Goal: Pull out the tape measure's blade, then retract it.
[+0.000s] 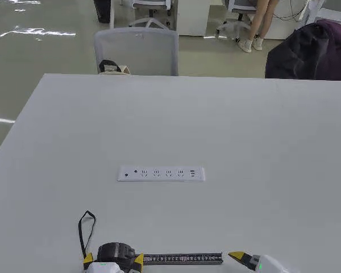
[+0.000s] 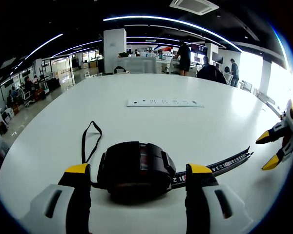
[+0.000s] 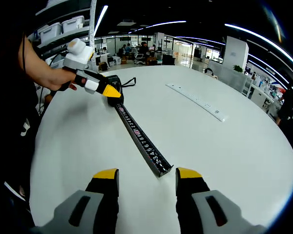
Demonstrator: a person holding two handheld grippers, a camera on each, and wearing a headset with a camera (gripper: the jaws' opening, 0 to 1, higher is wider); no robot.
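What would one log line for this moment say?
left tongs: around black tape measure case | dark numbered blade: extended, on white table | right tongs: open, near its tip

The head view looks down across the table (image 1: 244, 131) from its near edge. The left gripper view, close behind the tape measure (image 2: 136, 168), faces far; the right gripper view faces left along the blade (image 3: 139, 139). All share the power strip (image 1: 161, 173).

There were two yellow-tipped grippers, left gripper (image 2: 138, 170) and right gripper (image 3: 147, 173), one black tape measure (image 1: 118, 254), one white power strip (image 1: 161, 173).
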